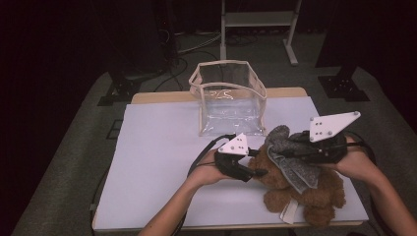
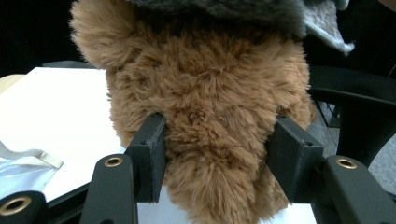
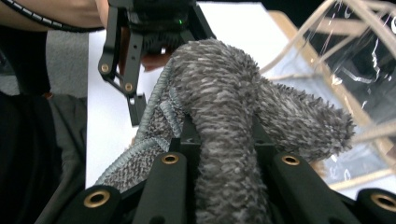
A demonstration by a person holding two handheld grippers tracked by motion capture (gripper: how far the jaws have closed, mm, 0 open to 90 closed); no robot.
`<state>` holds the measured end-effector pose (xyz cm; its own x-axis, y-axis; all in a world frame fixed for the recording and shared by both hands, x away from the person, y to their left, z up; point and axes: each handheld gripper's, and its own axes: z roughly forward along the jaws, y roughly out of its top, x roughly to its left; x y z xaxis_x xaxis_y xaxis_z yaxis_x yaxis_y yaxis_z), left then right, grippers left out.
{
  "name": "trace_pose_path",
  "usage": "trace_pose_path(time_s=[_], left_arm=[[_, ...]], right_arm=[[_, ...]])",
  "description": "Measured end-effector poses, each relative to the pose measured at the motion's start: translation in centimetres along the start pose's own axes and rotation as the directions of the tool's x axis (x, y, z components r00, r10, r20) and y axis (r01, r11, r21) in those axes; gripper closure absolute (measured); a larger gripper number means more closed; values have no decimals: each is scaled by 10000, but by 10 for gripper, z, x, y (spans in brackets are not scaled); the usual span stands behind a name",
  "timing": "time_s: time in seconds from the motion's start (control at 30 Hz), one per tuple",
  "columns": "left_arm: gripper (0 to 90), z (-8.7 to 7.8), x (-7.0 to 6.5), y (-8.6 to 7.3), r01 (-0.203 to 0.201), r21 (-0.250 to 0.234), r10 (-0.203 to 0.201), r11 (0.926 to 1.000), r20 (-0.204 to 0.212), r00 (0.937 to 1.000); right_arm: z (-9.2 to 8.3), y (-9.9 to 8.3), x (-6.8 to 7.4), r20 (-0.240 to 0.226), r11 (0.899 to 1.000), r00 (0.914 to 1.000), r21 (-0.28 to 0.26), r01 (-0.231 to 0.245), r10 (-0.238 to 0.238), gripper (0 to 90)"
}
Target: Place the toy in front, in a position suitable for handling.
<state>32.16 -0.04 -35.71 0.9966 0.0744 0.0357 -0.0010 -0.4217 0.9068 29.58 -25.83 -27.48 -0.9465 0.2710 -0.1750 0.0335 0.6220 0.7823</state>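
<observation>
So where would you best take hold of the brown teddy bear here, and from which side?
Grip the teddy bear across a narrow soft part of its body, coming in level from the left, as the left gripper does; its pads already press into the fur. The top is draped by the grey cloth, which the right gripper pinches.

readable text: we find none | labels, brands: none legible to us | numbers, signs: none | white tag at the toy's 6 o'clock: too small to read
</observation>
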Motion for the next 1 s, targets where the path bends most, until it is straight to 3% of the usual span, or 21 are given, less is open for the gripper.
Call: trace_pose_path(time_s=[0.13,0.3,0.4,0.7,0.83,0.9,1.0], left_arm=[[430,3,-2,2,43,-226,-39,9997,142,9999],[430,7,-10,12,-195,-500,212,9986,320,9993],[429,9,-12,15,-377,-347,384,9987,192,9991],[429,10,-11,15,-421,-288,427,9987,198,9989],[431,10,-11,16,-345,-361,354,9988,248,9991],[430,10,-10,15,-472,-173,475,9987,191,9987],[429,8,-9,12,-407,-135,410,9991,159,9990]], right_arm=[[-7,-2,-7,-12,9993,9996,256,-269,269,738],[7,26,-7,-452,9960,9984,820,363,-327,736],[17,34,-8,-682,9907,9967,1252,531,-448,735],[-15,8,-14,-313,9977,9990,612,-290,310,735],[-4,15,-10,-597,9984,9982,573,-8,43,734],[5,18,-6,-885,9984,9960,543,167,-119,734],[8,16,-4,-904,9983,9957,537,234,-185,734]])
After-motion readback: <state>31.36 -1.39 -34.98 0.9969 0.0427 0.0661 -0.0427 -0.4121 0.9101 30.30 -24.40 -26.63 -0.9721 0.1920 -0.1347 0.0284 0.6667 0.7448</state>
